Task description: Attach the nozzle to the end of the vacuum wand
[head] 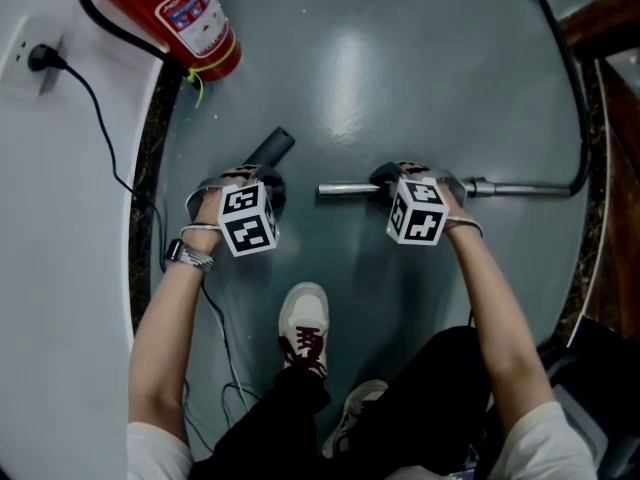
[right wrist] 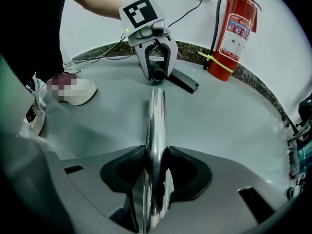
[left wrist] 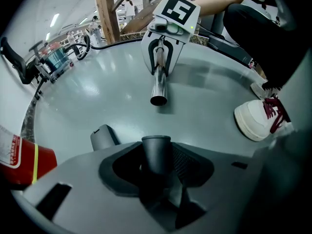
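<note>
On the grey floor a dark nozzle [head: 273, 148] lies slanted, with my left gripper [head: 266, 182] coming down on its near end. In the left gripper view the nozzle's round collar [left wrist: 156, 152] stands between the pads and they touch it on both sides. The chrome vacuum wand [head: 345, 189] lies level to the right, its open end [left wrist: 159, 99] facing the nozzle across a short gap. My right gripper [head: 393, 181] is shut on the wand [right wrist: 156, 126], with both pads pressed to the tube. Each gripper view shows the other gripper straight ahead.
A red fire extinguisher [head: 170, 13] stands by the curved wall at the upper left. A black hose [head: 570, 88] runs from the wand's far end up the right side. The person's white shoe [head: 303, 323] rests between the arms. A cable [head: 100, 118] hangs from a wall socket.
</note>
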`<state>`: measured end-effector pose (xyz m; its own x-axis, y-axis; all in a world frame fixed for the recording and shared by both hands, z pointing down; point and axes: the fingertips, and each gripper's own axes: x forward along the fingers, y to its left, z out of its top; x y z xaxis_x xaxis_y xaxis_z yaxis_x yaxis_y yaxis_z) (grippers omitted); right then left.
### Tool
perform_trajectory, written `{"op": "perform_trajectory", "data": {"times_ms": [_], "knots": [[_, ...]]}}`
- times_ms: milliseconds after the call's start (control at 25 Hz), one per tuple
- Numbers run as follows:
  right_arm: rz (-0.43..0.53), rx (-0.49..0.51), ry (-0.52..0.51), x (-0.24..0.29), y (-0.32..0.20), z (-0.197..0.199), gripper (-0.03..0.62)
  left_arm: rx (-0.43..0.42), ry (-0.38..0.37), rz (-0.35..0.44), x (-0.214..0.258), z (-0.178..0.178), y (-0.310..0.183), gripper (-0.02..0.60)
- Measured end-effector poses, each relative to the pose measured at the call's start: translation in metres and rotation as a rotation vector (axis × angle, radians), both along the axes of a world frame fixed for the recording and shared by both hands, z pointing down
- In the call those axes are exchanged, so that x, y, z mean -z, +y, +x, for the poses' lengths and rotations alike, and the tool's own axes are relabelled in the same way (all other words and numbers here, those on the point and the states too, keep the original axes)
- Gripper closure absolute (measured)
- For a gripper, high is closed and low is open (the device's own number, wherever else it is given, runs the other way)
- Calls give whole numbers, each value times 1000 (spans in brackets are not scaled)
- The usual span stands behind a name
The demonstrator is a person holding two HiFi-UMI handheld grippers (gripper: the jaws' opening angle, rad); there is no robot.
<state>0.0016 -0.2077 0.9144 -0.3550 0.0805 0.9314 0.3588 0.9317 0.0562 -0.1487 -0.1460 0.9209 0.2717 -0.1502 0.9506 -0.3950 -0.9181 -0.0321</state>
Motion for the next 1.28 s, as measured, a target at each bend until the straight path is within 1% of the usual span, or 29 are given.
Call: {"op": "perform_trajectory", "data": {"times_ms": [360,520,600,920,1280], "knots": [[13,3,-37,19,4,-11,431,-27,26,10,1,24,-6,399],[10,13,-45,22,10,-18,431,-20,69,10,7,38,-12,399],[13,11,-49,25,10,-20,431,-31,73,10,9,43,-13,399],[23,18,-29,23,13,-18,431,-57,75,19,11,48,-8,399],[33,23,-2,15,15,-18,431,-64,76,24,14,49,-7,399]]}}
